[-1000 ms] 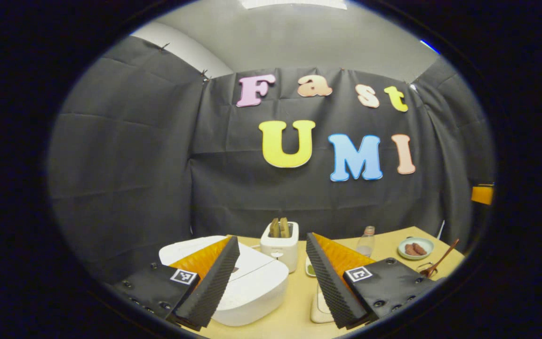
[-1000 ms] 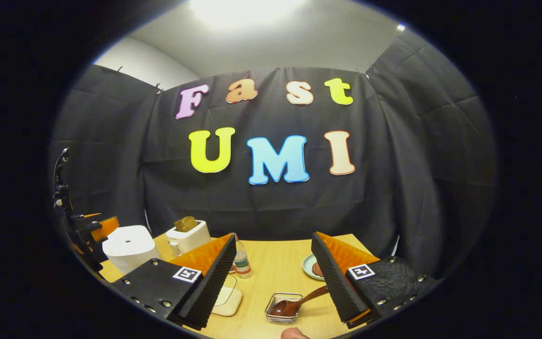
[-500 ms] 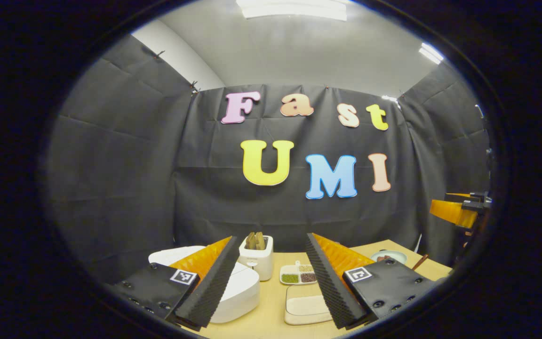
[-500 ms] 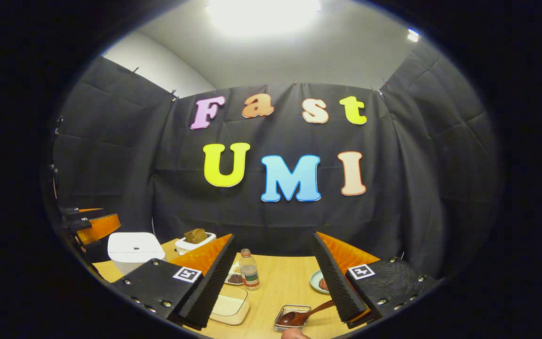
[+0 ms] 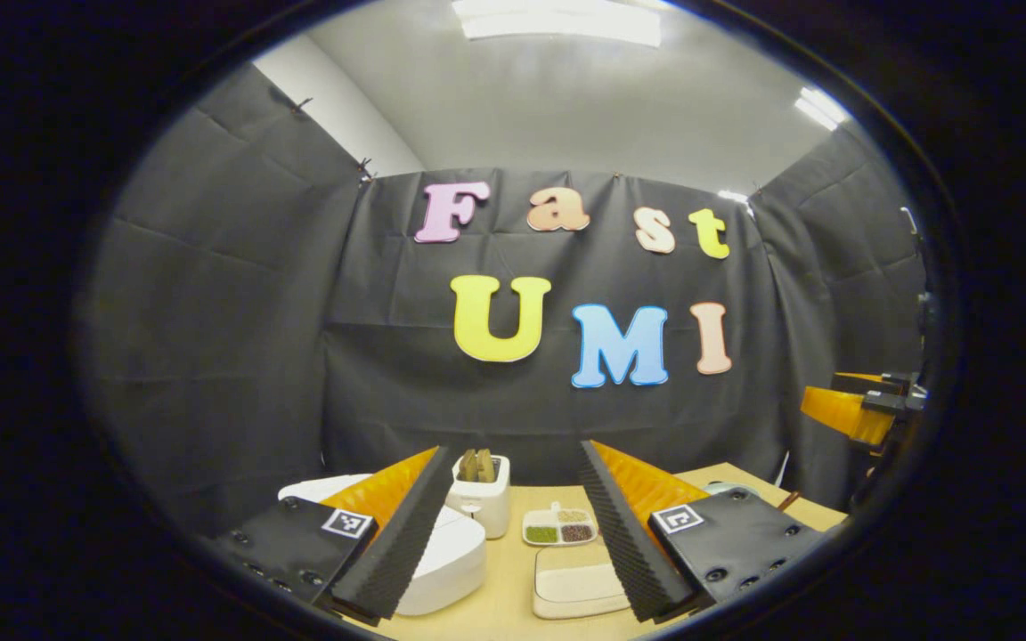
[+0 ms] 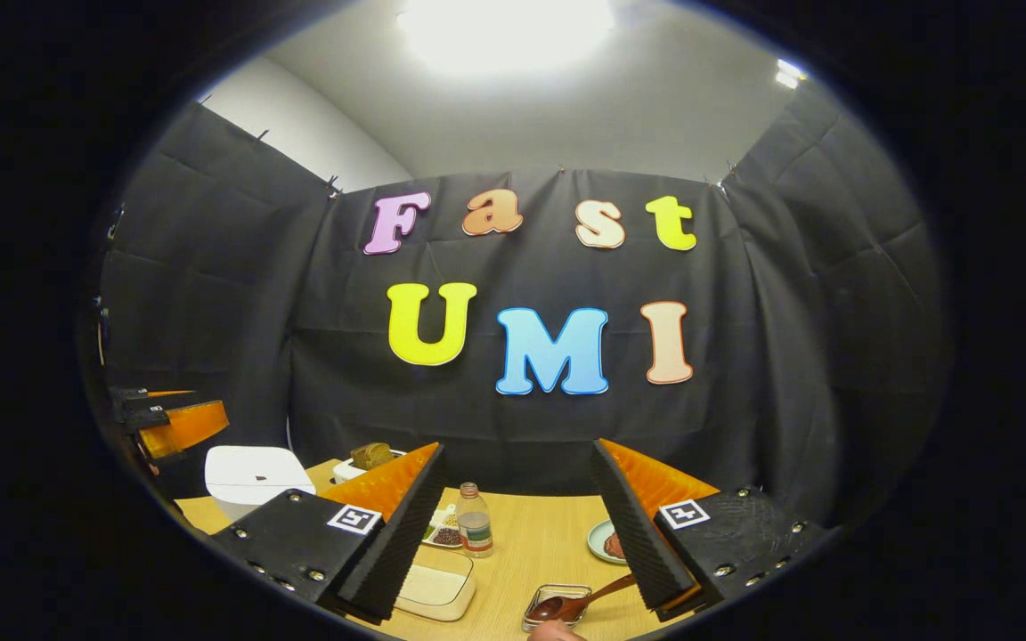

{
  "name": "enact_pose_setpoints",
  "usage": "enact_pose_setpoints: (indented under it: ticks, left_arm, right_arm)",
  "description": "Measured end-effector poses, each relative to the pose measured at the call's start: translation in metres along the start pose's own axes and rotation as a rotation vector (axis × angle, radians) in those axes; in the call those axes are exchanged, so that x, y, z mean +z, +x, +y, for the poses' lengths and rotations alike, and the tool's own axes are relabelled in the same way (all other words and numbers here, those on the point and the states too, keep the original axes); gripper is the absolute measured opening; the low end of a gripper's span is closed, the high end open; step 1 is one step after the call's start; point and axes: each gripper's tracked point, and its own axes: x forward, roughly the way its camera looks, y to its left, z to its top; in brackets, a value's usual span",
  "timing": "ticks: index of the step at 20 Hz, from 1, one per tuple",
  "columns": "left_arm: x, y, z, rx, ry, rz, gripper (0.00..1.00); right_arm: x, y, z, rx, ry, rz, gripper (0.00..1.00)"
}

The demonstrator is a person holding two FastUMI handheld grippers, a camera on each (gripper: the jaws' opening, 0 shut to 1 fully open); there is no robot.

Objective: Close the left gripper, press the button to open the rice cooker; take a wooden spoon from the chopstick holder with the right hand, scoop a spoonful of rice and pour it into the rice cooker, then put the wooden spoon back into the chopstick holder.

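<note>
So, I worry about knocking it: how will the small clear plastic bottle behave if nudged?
The small clear plastic bottle stands upright, tall and narrow, so it probably tips easily. Looks light; once down, its round body would likely roll.

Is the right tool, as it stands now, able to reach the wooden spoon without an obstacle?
Probably yes. The right tool is open and raised above the table; the wooden spoon lies in the wire holder just below and ahead. Nothing stands between them; the bottle is off to the side.

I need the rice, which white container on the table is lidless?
The shallow rectangular white dish by the right gripper; the white rice cooker is lidded.
</note>
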Motion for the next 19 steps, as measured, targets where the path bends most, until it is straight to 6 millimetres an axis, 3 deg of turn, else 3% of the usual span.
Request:
enact_pose_setpoints:
  ticks: [19]
  left_arm:
    - [0.012, -0.004, 0.018, -0.009, 0.056, -0.041, 0.98]
  right_arm:
    - [0.007, 0.000, 0.023, -0.015, 0.033, -0.013, 0.98]
